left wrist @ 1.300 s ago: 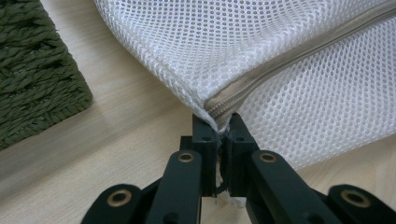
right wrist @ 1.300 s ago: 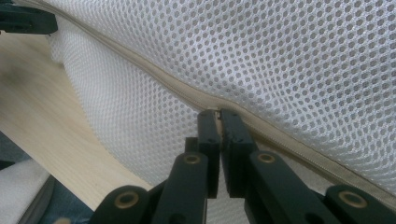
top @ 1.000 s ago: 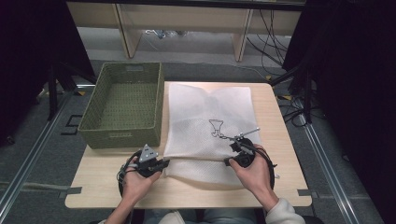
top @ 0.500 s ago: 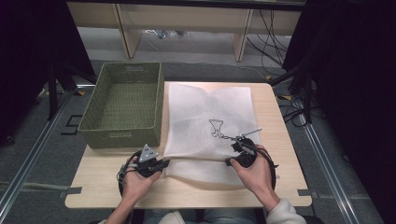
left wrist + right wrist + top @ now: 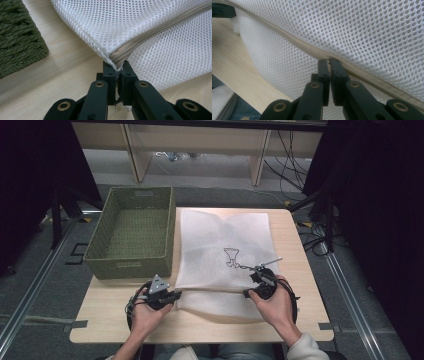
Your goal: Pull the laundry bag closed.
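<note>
The mesh bag [image 5: 225,252] lies flat on the bench [image 5: 300,270] just right of the green basket [image 5: 132,232], and I judge it light, limp and airy — it will sag and fold wherever it is not held, so the stiffer zipper seam [image 5: 140,43] is the sound place to grip. The left tongs [image 5: 119,72] pinch the seam's end at the bag's corner, and the right tongs [image 5: 329,65] are pressed together on the zipper farther along. No brand or writing can be read — just a small dark line drawing [image 5: 231,256] on the bag.
</note>
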`<state>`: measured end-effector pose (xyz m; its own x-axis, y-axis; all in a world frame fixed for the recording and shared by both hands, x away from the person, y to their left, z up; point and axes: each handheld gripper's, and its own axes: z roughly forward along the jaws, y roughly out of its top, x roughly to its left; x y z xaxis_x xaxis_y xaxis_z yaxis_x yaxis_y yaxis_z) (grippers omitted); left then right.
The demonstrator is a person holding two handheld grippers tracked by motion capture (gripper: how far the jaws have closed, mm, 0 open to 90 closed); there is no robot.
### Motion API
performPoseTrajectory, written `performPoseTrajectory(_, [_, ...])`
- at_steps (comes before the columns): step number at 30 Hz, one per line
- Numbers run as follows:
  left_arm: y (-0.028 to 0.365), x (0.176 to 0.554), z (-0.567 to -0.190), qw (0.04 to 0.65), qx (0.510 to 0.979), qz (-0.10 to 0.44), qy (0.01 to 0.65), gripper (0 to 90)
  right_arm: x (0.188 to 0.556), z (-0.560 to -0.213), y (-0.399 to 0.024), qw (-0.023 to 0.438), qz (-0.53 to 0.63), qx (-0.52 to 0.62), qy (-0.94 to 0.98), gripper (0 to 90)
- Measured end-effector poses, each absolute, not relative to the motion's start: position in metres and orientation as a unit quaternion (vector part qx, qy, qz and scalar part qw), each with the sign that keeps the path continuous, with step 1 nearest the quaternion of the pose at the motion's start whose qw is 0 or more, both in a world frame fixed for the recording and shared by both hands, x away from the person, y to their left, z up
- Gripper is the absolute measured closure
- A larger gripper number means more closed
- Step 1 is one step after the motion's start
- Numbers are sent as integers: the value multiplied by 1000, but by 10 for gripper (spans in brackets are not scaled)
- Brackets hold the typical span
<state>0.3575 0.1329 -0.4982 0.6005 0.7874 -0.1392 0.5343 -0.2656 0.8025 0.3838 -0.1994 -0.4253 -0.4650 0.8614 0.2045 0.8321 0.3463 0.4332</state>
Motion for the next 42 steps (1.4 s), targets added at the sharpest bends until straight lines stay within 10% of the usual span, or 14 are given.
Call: performPoseTrajectory(42, [132,358,-500,439,777,146,427,846,385,-426,-208,36,244,523,816,884])
